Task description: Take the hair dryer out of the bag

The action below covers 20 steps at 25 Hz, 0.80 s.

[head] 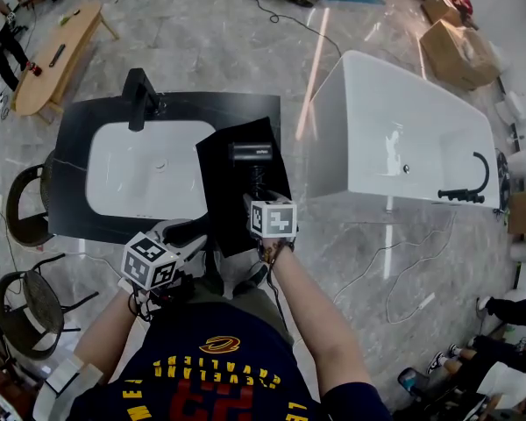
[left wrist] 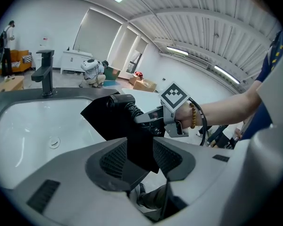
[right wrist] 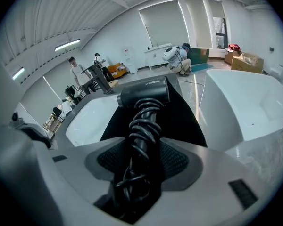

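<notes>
Head view, with the 2 gripper views. My left gripper point(left wrist: 140, 150) has its 2 jaws clenched on a flap of the black bag point(left wrist: 108, 120); the cloth fills the gap between the ribbed pads and hangs down through it. My right gripper point(right wrist: 141, 160) has its jaws closed on the handle of the hair dryer point(right wrist: 144, 93), with the coiled black cord point(right wrist: 142, 126) wound around that handle and pressed between the pads.

The hair dryer sits at the far end of my right gripper. Its short dark barrel lies crosswise and shows in full against the black cloth. Its handle points back toward me, into the jaws. The bag spreads beneath and behind it as a dark sheet, over the right part of the dark counter point(head: 74, 125) and past the counter's near edge. Whether the barrel touches the cloth or hangs just above it, I cannot tell.

To the left of the bag is the white sink point(head: 123, 169), set into the counter, with 1 black faucet point(head: 140, 99) at its far rim. To the right, apart from the counter, stands a white bathtub point(head: 421, 121) on the marble floor point(head: 368, 253). My 2 grippers are near each other, the left one lower and nearer my body, the right one further out over the bag.
</notes>
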Each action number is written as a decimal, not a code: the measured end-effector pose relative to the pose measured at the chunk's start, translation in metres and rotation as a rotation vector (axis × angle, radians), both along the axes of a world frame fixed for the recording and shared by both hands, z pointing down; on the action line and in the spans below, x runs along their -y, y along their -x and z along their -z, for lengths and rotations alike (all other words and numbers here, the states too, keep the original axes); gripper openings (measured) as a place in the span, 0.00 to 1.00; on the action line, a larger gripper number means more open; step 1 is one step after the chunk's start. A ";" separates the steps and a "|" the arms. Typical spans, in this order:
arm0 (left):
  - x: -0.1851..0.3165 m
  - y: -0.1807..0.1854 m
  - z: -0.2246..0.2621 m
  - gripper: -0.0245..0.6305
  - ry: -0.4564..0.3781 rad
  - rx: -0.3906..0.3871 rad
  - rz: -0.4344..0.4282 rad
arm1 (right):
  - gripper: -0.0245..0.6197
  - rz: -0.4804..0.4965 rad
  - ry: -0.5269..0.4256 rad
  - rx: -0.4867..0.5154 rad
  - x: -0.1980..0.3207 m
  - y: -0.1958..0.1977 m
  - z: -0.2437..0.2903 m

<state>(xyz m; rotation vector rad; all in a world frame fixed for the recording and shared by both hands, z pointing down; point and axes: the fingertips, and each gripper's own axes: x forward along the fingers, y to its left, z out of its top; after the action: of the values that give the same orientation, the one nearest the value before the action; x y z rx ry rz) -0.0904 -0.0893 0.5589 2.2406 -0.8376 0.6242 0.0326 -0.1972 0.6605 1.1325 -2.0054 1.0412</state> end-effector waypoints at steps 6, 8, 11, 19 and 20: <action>0.004 0.004 0.001 0.29 -0.002 -0.001 0.021 | 0.37 0.000 -0.025 -0.027 -0.001 -0.004 0.029; 0.005 0.005 0.002 0.29 -0.004 -0.003 0.031 | 0.37 0.002 -0.044 -0.021 -0.003 -0.005 0.036; 0.010 0.009 0.003 0.29 -0.014 0.001 0.044 | 0.37 0.004 -0.081 -0.024 -0.006 -0.010 0.049; 0.028 0.031 0.021 0.29 -0.060 -0.015 0.120 | 0.37 -0.031 -0.210 0.056 -0.021 -0.030 0.106; 0.030 0.034 0.026 0.29 -0.068 -0.024 0.133 | 0.37 -0.038 -0.234 0.069 -0.024 -0.032 0.117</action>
<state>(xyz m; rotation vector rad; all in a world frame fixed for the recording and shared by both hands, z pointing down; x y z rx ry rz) -0.1249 -0.1190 0.5325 2.2268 -0.9997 0.5128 0.0649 -0.1735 0.5435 1.2747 -2.2129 0.8915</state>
